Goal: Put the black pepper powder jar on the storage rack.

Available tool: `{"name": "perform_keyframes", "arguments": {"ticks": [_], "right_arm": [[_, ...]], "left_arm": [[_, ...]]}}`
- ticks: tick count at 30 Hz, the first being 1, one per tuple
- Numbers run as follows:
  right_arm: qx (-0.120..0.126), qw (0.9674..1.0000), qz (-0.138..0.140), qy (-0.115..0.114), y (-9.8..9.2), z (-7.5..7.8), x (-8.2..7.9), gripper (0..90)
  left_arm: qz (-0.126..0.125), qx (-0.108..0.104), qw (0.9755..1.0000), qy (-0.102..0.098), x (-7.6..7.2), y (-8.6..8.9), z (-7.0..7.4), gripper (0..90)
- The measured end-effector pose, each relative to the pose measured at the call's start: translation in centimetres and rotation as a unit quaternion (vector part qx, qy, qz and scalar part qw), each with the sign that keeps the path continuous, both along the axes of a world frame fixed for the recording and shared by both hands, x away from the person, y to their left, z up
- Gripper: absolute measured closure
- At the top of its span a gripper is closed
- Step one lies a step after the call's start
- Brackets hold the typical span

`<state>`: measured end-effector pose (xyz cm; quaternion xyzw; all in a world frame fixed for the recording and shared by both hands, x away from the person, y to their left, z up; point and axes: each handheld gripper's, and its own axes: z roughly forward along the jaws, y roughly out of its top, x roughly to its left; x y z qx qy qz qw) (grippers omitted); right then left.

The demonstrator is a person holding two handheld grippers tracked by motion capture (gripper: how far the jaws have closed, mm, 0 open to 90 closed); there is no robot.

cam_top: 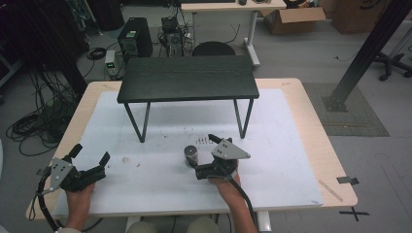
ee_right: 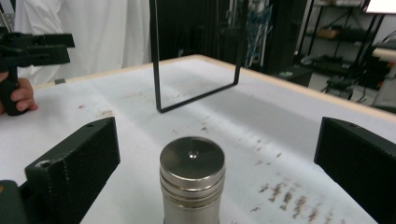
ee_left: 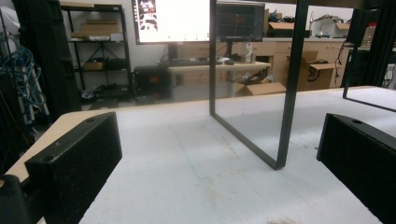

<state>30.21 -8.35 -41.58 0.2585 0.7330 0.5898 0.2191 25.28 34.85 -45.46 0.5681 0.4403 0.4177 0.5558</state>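
A short steel cylinder (cam_top: 191, 155) with a grooved top stands upright on the white mat (cam_top: 272, 160), in front of the black low table (cam_top: 187, 77). My right gripper (cam_top: 202, 156) is open, one jaw on each side of the cylinder and not touching it. In the right gripper view the cylinder (ee_right: 192, 179) rises close up between the wide-apart jaws of that gripper (ee_right: 219, 140). My left gripper (cam_top: 91, 153) sits near the mat's front left corner, open and empty. Its jaws (ee_left: 217, 163) point at a leg frame (ee_left: 285, 116) of the low table.
The low table's thin black leg frames (cam_top: 136, 121) stand on the mat behind both grippers. Dark crumbs (ee_right: 285, 193) are scattered on the mat around the cylinder. In the right gripper view the other hand (ee_right: 18, 95) holds the left gripper (ee_right: 32, 49) at far left.
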Motion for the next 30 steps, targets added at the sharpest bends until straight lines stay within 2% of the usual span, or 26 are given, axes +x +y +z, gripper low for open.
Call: {"name": "perform_keyframes", "arguments": {"ticks": [8, 13, 18, 20, 22, 28, 30], "right_arm": [[-0.016, 0.9993, 0.010, 0.033, 1.2, -0.9, 1.0, 0.0], [-0.035, 0.9978, 0.021, 0.052, 1.7, -1.2, 1.4, 3.1], [-0.042, 0.9963, 0.025, 0.071, 1.9, -1.6, 1.8, 6.7], [-0.039, 0.9957, 0.032, 0.078, 1.9, -1.7, 1.9, 10.5], [-0.046, 0.9945, 0.042, 0.084, 2.0, -1.8, 2.1, 14.3], [-0.056, 0.9927, 0.047, 0.096, 2.3, -2.0, 2.3, 26.0], [-0.057, 0.9925, 0.049, 0.097, 2.4, -2.1, 2.4, 32.5]], "left_arm": [[0.000, 0.000, 1.0000, -0.001, 0.0, 0.0, 0.0, 0.4], [0.000, -0.001, 1.0000, -0.001, 0.0, 0.0, 0.0, 0.4], [0.000, -0.001, 1.0000, -0.001, 0.0, 0.0, 0.0, 0.4], [0.000, -0.001, 1.0000, -0.001, 0.0, 0.0, 0.0, 0.4], [0.000, -0.002, 1.0000, -0.001, 0.0, 0.0, 0.0, 0.4], [0.000, -0.001, 1.0000, -0.001, 0.0, 0.0, 0.0, 0.4], [0.000, -0.001, 1.0000, -0.001, 0.0, 0.0, 0.0, 0.4]]}}
